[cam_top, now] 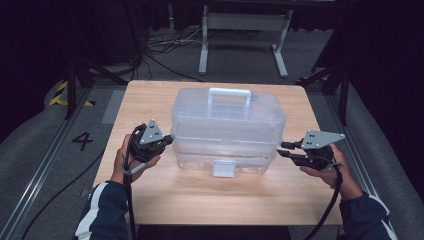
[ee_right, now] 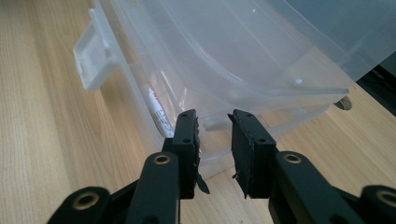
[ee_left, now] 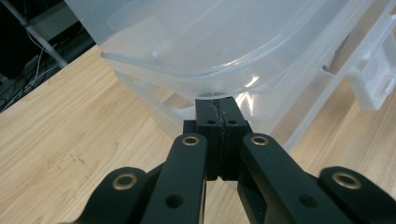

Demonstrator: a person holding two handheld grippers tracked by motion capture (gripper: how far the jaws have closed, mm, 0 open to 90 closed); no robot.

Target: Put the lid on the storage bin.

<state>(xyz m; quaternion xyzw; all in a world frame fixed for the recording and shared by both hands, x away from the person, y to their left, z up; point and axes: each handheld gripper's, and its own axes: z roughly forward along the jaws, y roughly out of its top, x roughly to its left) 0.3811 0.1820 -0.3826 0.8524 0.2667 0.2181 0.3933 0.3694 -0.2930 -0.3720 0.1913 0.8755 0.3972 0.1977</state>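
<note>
Just ahead of fingers (ee_right: pixel 247 158): box (ee_right: pixel 243 60)

I am working at a light wooden square-topped table (cam_top: pixel 200 200), and a clear plastic lidded storage box (cam_top: pixel 227 125) is sitting at its middle.

A black "4" (hand-drawn) marks the grey floor (cam_top: pixel 82 140).

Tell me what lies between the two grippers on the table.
In the high view, the clear plastic box sits between the left gripper and the right gripper, one at each end.
</note>
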